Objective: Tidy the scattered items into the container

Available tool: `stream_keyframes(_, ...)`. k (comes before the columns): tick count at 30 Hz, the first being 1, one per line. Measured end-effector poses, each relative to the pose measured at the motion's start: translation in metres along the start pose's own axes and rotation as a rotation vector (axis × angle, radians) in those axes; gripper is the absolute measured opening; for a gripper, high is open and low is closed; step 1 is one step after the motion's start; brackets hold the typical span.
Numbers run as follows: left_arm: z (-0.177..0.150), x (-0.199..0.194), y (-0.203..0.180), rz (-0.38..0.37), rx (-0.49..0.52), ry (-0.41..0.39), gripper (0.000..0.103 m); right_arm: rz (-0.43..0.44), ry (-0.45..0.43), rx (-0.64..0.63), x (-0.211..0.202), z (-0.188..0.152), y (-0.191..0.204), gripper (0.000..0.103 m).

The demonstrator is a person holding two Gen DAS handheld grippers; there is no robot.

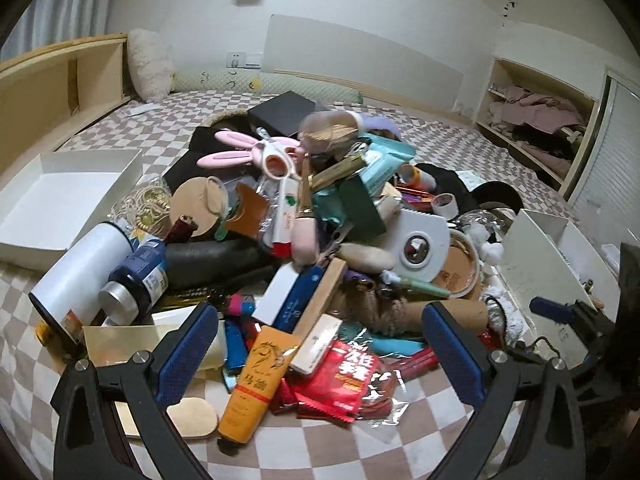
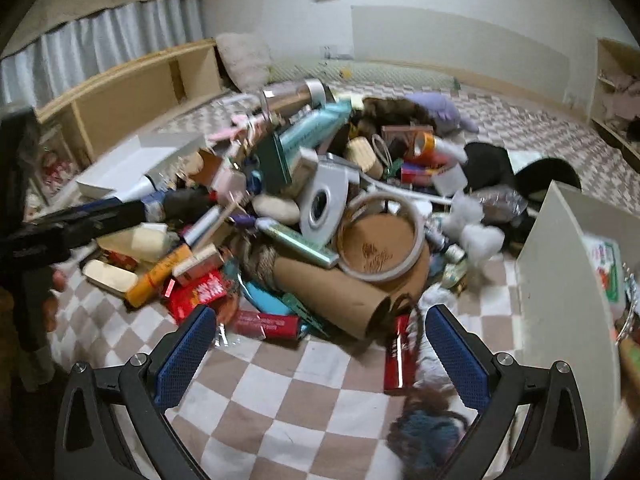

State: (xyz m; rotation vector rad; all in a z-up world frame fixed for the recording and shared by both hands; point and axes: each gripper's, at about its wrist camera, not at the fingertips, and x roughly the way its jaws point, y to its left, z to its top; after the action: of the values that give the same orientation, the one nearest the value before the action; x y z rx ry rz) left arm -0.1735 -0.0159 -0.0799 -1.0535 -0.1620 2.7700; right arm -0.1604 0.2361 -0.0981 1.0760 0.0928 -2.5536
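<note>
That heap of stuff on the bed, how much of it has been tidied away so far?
Barely any. The heap still sprawls across the checked bedspread. The white container on the right holds a few things, only partly visible; the shallow white box looks empty. Nothing is in hand: the left hand-held gripper and right hand-held gripper both gape open. Nearly everything, like the orange tube and cardboard tube, remains.

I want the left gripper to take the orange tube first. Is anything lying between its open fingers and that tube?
Nothing visible does. The orange tube lies at the near edge of the pile, between the open left gripper fingers, uncovered. Red packets touch its right side.
</note>
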Motion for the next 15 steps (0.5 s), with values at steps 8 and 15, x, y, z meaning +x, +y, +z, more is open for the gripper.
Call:
stream_keyframes(8,-0.017,0.005,0.025,0.038,-0.053,0.052,0.102,0.028,0.057,0.056,0.026,-0.021,0.009,0.103)
stream_keyframes(15,-0.023,-0.002,0.034,-0.061,-0.148,0.080,0.094,0.095,0.119,0.048,0.035,-0.038,0.029,0.103)
